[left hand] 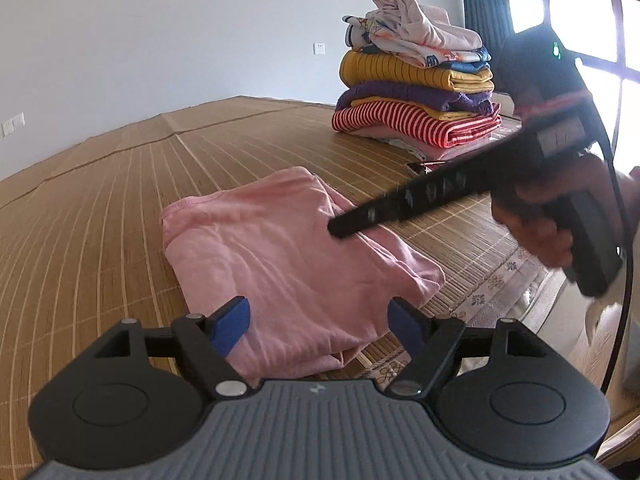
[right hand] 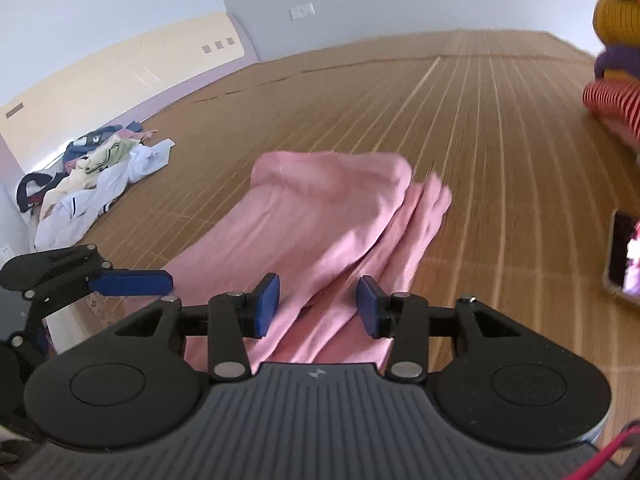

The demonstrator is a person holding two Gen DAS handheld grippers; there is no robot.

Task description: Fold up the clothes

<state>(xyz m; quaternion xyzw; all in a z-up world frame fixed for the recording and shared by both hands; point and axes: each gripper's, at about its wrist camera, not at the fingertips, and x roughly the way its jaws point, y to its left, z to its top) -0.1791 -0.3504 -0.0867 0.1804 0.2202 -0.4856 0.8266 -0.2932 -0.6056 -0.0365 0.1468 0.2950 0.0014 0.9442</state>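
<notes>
A folded pink garment [left hand: 288,264] lies on the bamboo mat [left hand: 100,220]; it also shows in the right wrist view [right hand: 320,232]. My left gripper [left hand: 318,326] is open over the garment's near edge, holding nothing. My right gripper [right hand: 318,306] is open over the garment's near end, with cloth between the jaws but not pinched. In the left wrist view the right gripper [left hand: 342,230] reaches in from the right, its tip above the garment. The left gripper's blue finger [right hand: 132,280] shows at the left of the right wrist view.
A tall stack of folded clothes [left hand: 416,92] stands at the back right, also at the right edge of the right wrist view [right hand: 616,80]. A heap of unfolded clothes [right hand: 88,188] lies far left by the wall. A phone [right hand: 626,256] lies on the mat.
</notes>
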